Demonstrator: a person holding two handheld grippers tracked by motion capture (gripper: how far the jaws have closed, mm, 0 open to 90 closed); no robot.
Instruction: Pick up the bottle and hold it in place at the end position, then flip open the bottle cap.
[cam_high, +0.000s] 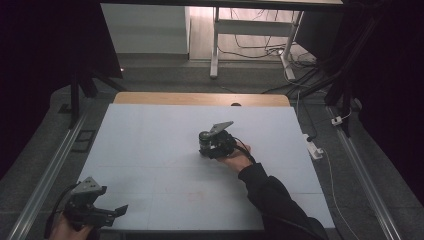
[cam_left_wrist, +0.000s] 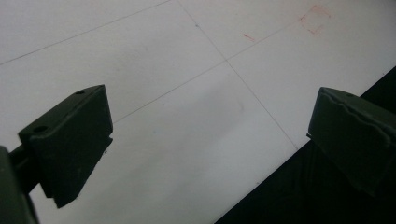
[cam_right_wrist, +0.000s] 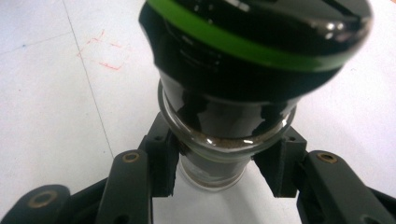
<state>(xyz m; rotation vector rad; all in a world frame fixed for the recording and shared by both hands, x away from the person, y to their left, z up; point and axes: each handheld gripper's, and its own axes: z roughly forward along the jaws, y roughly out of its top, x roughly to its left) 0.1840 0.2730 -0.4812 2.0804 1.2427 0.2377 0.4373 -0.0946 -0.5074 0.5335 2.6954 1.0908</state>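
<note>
Right gripper (cam_high: 206, 147) was clamped on a small glass jar (cam_right_wrist: 219, 140) with a black cap and green ring (cam_right_wrist: 252, 46), pads squeezing the narrow glass body just under the neck flare. In the high view the jar (cam_high: 205, 141) sat near the middle of the white table (cam_high: 150, 150), gripper coming at it from the person's right, hand (cam_high: 235, 161) low over the surface. Whether the base was touching the table I couldn't tell; the right gripper view showed the glass running down past the pads but not its bottom edge. Main risk as I saw it: smooth round glass between two flat pads, contact band thin, heavy cap well above the grip line. Any wrist tilt could have let the jar pivot or slide in the pads, and a fast lift could have let it drop and crack. The pads held below the flared shoulder, so the jar slipping down would have caught on it, but an upward slip had nothing to stop it. Left gripper (cam_high: 116, 210) was idle at the near left edge of the table, jaws wide apart with nothing between them, well apart from the jar. Left gripper view had bare table (cam_left_wrist: 187, 93) and some faint red marks (cam_left_wrist: 315, 18), no obstruction there.
</note>
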